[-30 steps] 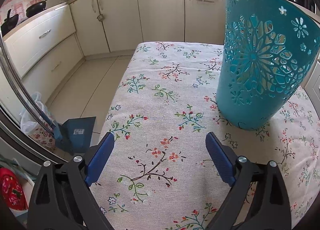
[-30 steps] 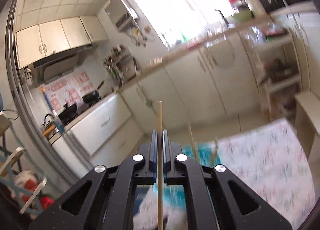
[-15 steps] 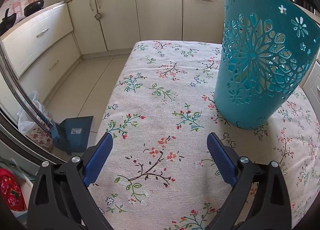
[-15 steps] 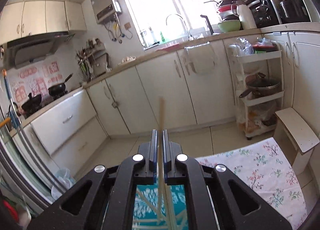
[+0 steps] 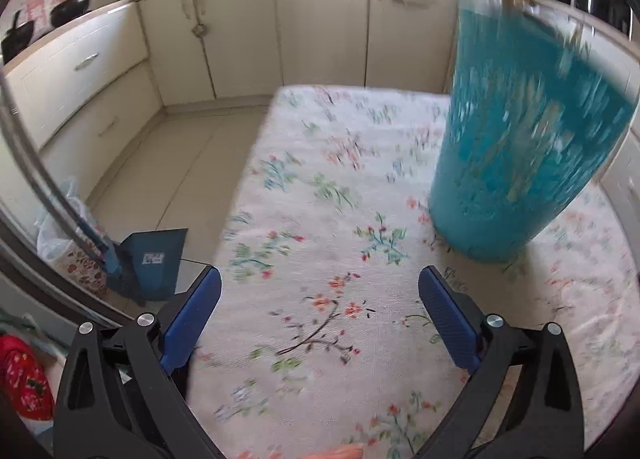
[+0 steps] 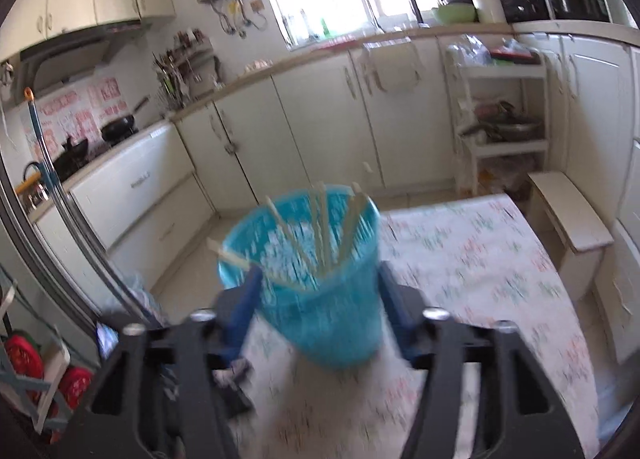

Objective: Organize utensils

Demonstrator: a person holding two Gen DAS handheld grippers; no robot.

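Observation:
A teal openwork basket stands on the table with the floral cloth, and several pale wooden chopsticks lean inside it. My right gripper hovers above and in front of the basket. Its jaws are opening and no chopstick is left between the blue pads. Only the blurred basket shows in the gap beyond them. In the left wrist view the same basket stands at the right, motion-blurred. My left gripper hangs over the cloth to the basket's left, jaws opening wide, nothing between them.
A blue dustpan and a plastic bag sit on the floor off the table's left edge. A white stool and a shelf rack stand to the table's right. White cabinets line the far wall.
My right gripper was shut on an upright chopstick; now its jaws have parted, the chopstick is gone from them and the view has tipped down onto the basket. The left jaws spread slightly.

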